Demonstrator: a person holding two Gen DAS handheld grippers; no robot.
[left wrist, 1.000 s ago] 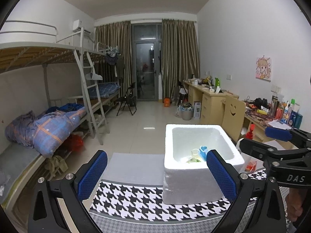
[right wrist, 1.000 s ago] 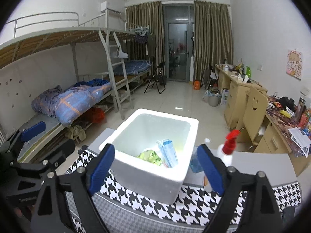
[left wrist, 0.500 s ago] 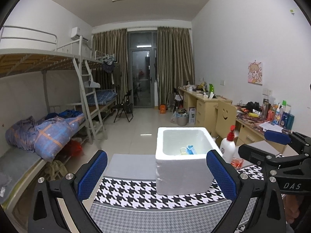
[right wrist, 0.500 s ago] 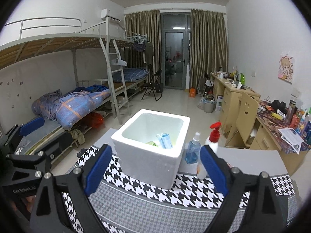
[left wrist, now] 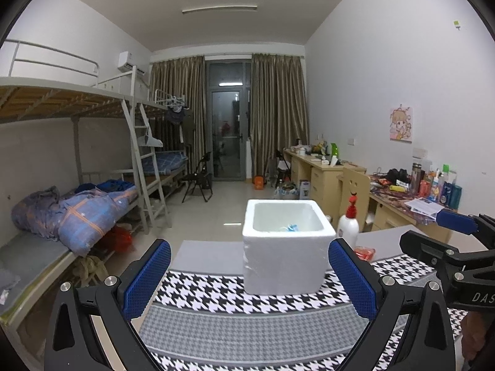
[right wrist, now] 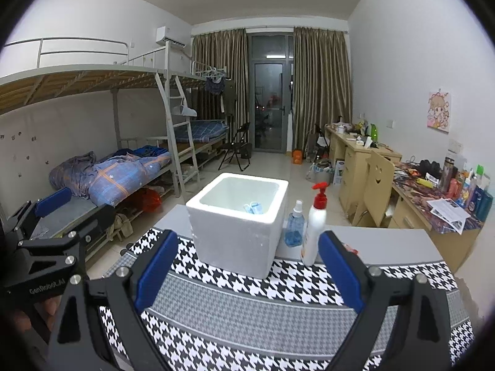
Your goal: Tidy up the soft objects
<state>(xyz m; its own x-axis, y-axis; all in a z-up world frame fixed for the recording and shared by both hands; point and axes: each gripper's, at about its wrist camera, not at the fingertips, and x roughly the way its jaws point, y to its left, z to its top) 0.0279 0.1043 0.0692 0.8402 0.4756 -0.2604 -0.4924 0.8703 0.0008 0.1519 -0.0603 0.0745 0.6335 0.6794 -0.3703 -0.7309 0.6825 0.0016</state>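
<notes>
Both grippers have backed away from the foam box (left wrist: pixel 286 247); left gripper (left wrist: pixel 249 281) and right gripper (right wrist: pixel 247 275) spread their fingers wide, empty. Blue soft items (right wrist: pixel 253 207) lie inside the box, at twelve o'clock of both, equally near.

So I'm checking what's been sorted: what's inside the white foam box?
Inside the foam box, light blue soft items show near its right wall. The near wall hides the rest of the bottom.

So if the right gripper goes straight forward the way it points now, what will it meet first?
Most likely the white foam box on the houndstooth cloth: it stands ahead of the open right gripper, between its fingers. Depth is hard to judge in the fisheye view.
</notes>
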